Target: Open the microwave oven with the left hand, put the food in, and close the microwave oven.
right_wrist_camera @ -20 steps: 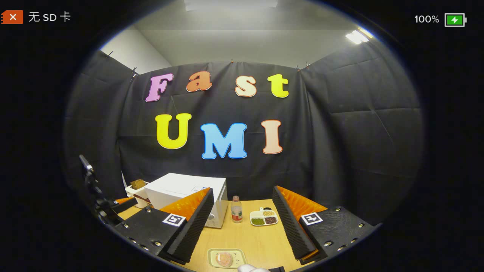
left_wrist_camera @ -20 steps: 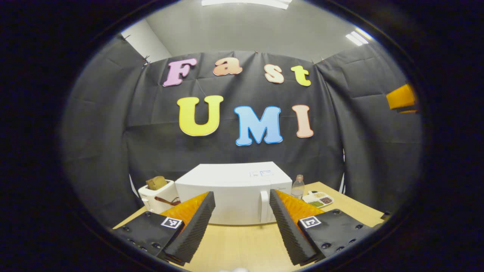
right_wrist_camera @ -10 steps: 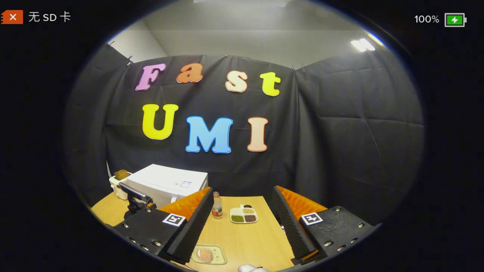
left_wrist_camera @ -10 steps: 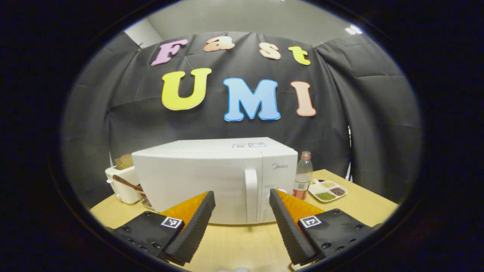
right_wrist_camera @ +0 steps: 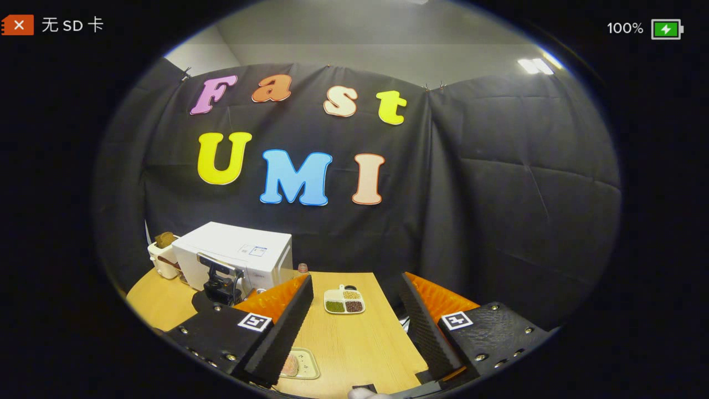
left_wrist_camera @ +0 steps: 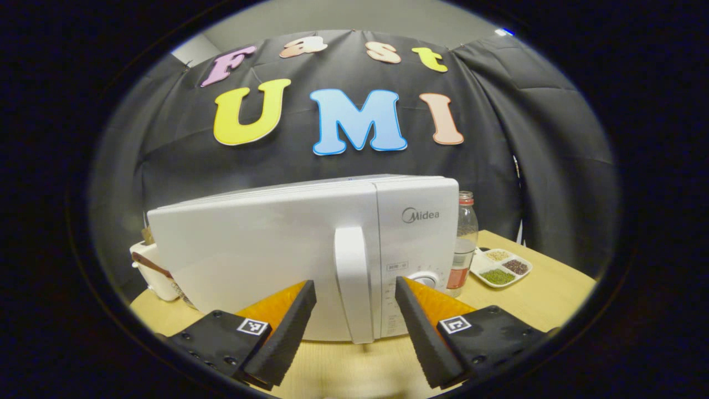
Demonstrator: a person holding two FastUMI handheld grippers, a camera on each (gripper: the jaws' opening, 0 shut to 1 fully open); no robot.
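A white microwave oven (left_wrist_camera: 266, 249) stands shut on the wooden table, large in the left gripper view. Its vertical white door handle (left_wrist_camera: 350, 282) lies between the fingers of my left gripper (left_wrist_camera: 354, 327), which is open and close in front of it, not touching. In the right gripper view the microwave oven (right_wrist_camera: 238, 252) sits far left with the left gripper (right_wrist_camera: 219, 280) before it. The food, a pinkish piece on a small pale tray (right_wrist_camera: 302, 363), lies near my right gripper (right_wrist_camera: 354, 327), partly hidden by its left finger. The right gripper is open and holds nothing.
A clear bottle with a red cap (left_wrist_camera: 464, 238) stands right of the microwave. A white divided dish of grains (left_wrist_camera: 501, 269) lies farther right, also seen as the dish (right_wrist_camera: 344, 300). A white toaster with bread (left_wrist_camera: 155, 266) stands left of the microwave.
The left gripper has moved forward toward the microwave, whose handle now sits between its open fingers. The right gripper view has swung rightward, so the food tray slid behind its left finger.
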